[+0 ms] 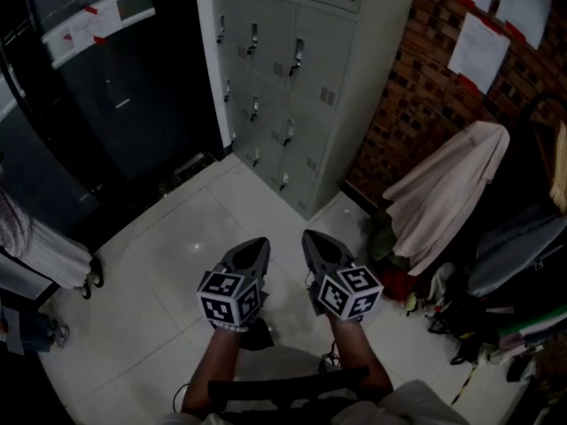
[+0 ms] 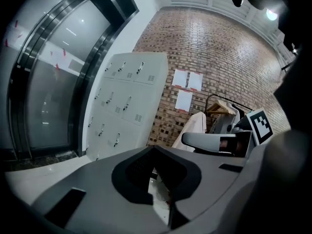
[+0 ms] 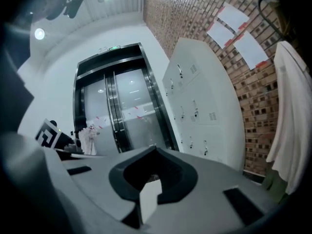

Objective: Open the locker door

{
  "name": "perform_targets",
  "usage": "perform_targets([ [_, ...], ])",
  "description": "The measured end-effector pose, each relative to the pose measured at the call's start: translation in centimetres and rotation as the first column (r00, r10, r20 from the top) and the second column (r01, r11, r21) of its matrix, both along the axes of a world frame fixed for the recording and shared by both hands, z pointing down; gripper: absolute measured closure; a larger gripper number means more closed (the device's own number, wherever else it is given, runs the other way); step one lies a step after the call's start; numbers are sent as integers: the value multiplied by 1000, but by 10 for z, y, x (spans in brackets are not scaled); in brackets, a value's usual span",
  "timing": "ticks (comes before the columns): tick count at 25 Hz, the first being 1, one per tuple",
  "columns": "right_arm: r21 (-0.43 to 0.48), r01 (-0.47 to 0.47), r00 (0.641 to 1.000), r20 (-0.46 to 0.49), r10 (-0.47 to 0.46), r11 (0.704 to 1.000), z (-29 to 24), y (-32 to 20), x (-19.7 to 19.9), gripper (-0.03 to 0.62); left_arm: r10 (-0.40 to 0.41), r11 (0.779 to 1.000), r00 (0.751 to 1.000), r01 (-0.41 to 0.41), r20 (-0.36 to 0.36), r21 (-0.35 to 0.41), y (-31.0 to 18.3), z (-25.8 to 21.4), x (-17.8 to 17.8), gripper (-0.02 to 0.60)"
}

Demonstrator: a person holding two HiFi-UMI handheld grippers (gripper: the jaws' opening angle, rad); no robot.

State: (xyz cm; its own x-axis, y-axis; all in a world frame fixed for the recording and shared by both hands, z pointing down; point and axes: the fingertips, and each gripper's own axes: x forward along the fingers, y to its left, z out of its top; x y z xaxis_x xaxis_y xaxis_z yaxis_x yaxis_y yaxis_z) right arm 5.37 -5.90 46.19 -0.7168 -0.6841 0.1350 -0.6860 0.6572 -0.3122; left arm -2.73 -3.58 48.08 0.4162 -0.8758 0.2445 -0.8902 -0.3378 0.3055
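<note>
The left gripper (image 1: 257, 244) and right gripper (image 1: 312, 237) hover empty with jaws pressed together. They point at the pale grey metal locker bank (image 1: 292, 78), well apart at the white tiled floor's (image 1: 168, 264) far edge, probably lining up an approach.

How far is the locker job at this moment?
Done: nothing; every door on the locker looks closed. In hand: nothing; the left gripper and right gripper are shut, empty, well away from it. Left: approach, grip a handle, pull a door open.

Locker (image 1: 292, 78) pale grey; wall (image 1: 416, 104) red brick; floor (image 1: 177, 273) white tiles.
</note>
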Motion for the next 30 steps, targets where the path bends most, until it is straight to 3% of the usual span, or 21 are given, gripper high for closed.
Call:
perform_targets([
  [8,23,-64,998,-6,65,998,-21,-100,-73,586,65,997,998,-65,-2,29,-96,-25,-74,589],
  [15,21,-97,995,-27,97,995,-19,-153,-124,586,104,994,994,-103,-26,28,-154,-27,-123,589],
  [23,32,-139,990,-27,140,990,-20,-207,-136,585,130,991,990,-129,-54,23,-207,-24,-136,589],
  [30,49,-172,985,-3,172,984,-18,-289,-145,585,155,988,988,-154,-20,28,-274,-20,-142,589],
])
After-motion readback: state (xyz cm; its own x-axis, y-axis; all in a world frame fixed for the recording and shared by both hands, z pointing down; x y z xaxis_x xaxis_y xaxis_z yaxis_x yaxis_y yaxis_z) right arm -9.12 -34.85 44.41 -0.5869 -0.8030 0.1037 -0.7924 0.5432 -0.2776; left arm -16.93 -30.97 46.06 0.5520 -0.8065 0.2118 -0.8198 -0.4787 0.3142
